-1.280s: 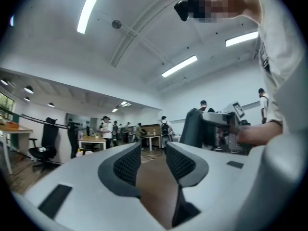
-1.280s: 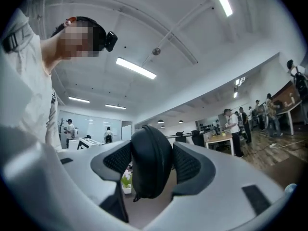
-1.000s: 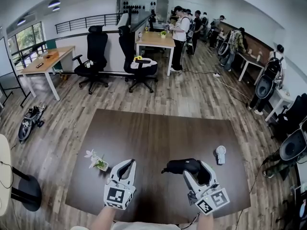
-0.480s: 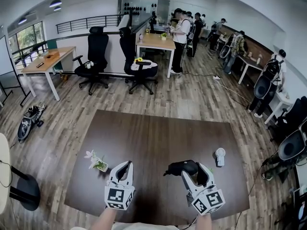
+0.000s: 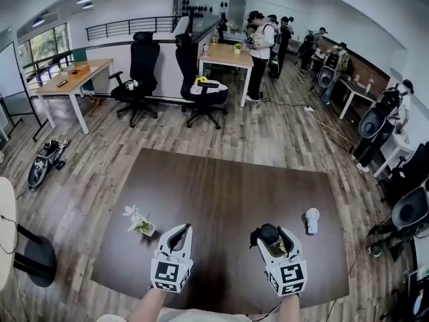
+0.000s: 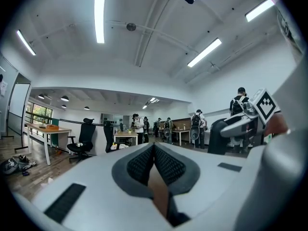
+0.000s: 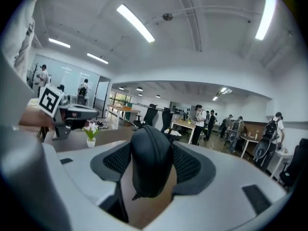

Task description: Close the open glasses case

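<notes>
The black zip-up glasses case sits between the jaws of my right gripper, just above the near part of the dark brown table. In the right gripper view the case stands end-on with both ribbed pads pressed on its sides. Its zipper seam runs up the middle and its halves look together. My left gripper hovers beside it to the left, its jaws shut with nothing between them.
A small potted white flower stands on the table left of my left gripper. A small white fan-like object lies to the right. Beyond the table are office chairs, desks and several people standing at the back.
My right gripper has sunk and rolled. The case, which stuck out to the left of the jaws, now points end-on away from me. The left gripper has hardly moved.
</notes>
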The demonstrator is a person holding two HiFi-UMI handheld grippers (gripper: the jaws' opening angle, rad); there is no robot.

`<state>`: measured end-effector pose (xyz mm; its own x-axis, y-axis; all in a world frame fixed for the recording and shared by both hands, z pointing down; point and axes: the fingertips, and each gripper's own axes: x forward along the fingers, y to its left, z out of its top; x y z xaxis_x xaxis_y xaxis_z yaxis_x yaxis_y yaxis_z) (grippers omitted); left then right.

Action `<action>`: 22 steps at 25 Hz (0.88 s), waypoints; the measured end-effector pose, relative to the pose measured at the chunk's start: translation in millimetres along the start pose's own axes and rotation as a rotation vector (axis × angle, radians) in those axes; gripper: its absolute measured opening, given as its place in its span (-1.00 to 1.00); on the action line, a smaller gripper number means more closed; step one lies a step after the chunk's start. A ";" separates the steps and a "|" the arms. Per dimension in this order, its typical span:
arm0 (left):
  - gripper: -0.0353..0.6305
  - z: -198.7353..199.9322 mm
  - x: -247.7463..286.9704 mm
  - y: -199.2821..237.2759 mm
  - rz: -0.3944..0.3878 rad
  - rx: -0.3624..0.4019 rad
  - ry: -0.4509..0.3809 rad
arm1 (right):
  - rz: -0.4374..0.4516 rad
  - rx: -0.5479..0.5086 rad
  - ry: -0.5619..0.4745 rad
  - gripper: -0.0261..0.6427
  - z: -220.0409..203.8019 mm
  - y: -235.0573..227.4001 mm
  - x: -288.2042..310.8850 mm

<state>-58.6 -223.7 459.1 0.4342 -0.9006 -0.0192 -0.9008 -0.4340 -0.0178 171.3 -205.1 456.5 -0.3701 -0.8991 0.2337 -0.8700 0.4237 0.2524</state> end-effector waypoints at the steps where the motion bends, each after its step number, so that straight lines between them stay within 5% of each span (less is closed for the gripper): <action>1: -0.89 0.2 -0.3 0.7 0.002 0.001 0.001 | 0.008 -0.037 0.039 -0.11 -7.6 3.7 5.4; 13: -0.89 1.3 -9.1 5.9 0.029 0.006 0.005 | 0.153 -0.415 0.496 -0.11 -121.2 61.9 61.8; 22: -0.89 0.0 -17.1 12.2 0.055 0.006 0.010 | 0.224 -0.569 0.592 -0.11 -162.1 90.8 84.4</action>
<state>-77.0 -213.6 459.2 0.3841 -0.9233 -0.0100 -0.9231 -0.3838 -0.0233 113.9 -224.7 651.4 -0.1449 -0.6490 0.7469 -0.4413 0.7180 0.5383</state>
